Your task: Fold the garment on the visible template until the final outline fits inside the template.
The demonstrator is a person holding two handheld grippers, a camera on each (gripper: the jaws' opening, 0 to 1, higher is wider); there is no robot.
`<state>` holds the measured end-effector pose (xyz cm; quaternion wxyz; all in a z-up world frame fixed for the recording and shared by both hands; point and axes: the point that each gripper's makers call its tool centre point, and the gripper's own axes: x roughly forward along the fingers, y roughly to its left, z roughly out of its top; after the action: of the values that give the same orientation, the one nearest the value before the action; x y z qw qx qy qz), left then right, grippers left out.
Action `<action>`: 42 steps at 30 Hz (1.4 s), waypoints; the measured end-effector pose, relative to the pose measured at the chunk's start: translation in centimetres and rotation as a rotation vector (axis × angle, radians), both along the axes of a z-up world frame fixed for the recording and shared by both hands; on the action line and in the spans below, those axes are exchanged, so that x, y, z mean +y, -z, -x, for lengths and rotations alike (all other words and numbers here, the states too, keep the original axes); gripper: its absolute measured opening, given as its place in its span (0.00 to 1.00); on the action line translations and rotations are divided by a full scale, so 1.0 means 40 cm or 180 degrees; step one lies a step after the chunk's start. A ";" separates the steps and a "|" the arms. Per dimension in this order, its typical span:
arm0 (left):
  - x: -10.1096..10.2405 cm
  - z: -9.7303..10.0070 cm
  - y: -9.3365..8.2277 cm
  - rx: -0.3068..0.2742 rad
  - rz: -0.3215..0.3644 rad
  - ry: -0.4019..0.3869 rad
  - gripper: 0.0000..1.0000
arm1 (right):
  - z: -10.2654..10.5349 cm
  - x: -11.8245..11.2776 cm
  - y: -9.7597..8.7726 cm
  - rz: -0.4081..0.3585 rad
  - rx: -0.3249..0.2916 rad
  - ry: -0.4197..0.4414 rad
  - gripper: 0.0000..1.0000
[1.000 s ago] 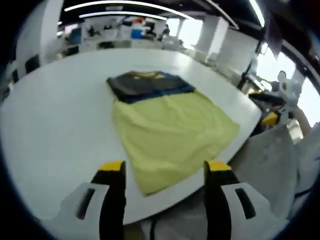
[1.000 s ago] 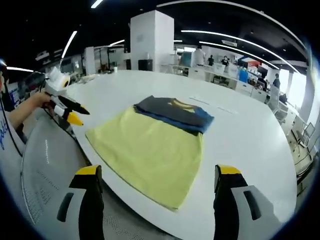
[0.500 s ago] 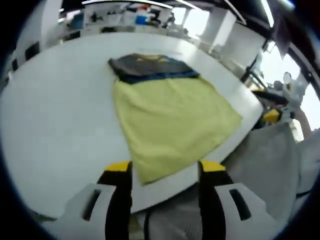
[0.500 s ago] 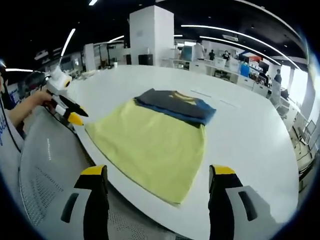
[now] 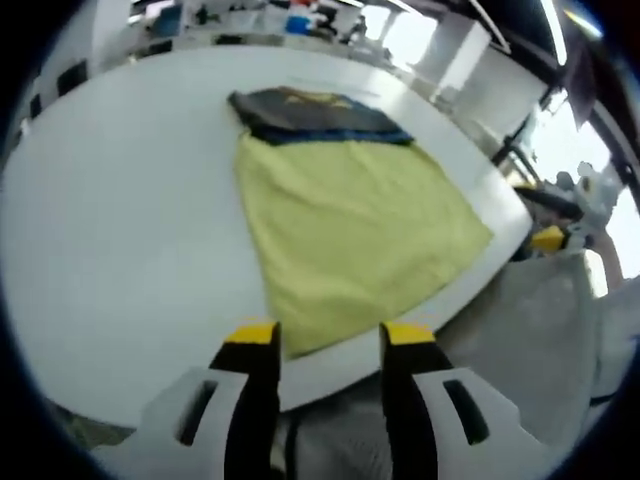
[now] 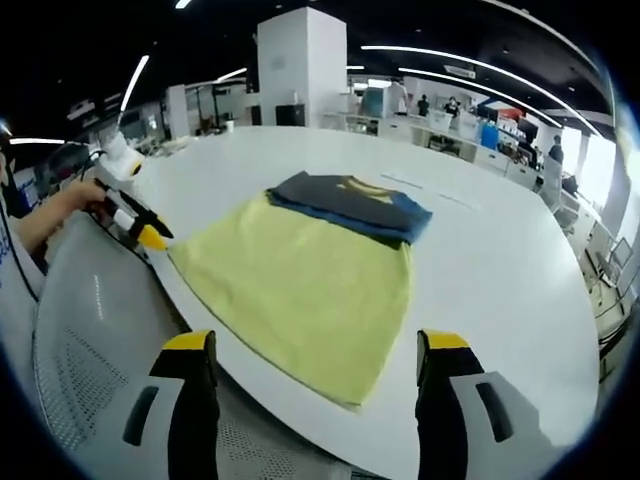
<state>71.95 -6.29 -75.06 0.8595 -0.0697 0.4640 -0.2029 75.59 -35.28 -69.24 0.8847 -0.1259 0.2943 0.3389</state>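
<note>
Both pairs of jaws stand apart with nothing between them. In the left gripper view the left gripper (image 5: pixel 328 335) rises from 6 o'clock, its yellow tips just short of the near edge of the yellow template (image 5: pixel 350 235), whose nearest corner lies between the two tips. In the right gripper view the right gripper (image 6: pixel 312 345) stands wider open, its tips flanking the template's near corner (image 6: pixel 300 285) from a little farther back.

No brand, label or writing can be read anywhere; a yellow mark on the garment is too small to make out.

The garment (image 5: pixel 315 112), dark grey with a blue edge, lies folded at the far end of the template, toward 12 o'clock in the left gripper view; in the right gripper view (image 6: pixel 352 203) it sits at about 1 o'clock from the template's middle. It overlaps the template's far edge and reaches past it onto the white worktop (image 5: pixel 120 220).

In the right gripper view a hand (image 6: pixel 75 200) at 9 o'clock grips the left gripper, forearm reaching in from the picture's edge, the yellow tips pointing down toward the template's corner at the worktop's rim. In the left gripper view the right gripper shows at 3 o'clock beyond the worktop's edge.
</note>
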 end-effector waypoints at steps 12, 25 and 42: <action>0.019 -0.001 0.020 0.0092 -0.0017 -0.0127 0.26 | -0.003 -0.001 0.032 0.0000 0.0109 0.0002 0.68; 0.032 -0.008 0.035 0.0151 -0.0025 -0.0247 0.21 | -0.009 -0.012 0.066 -0.0002 0.0244 0.0062 0.50; 0.038 -0.006 0.043 0.0186 -0.0007 -0.0289 0.21 | -0.019 -0.044 0.126 0.0142 0.0487 0.0190 0.31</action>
<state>72.20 -4.77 -76.78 0.8540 -0.0957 0.4854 -0.1611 76.35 -37.03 -74.28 0.8663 -0.1105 0.3722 0.3144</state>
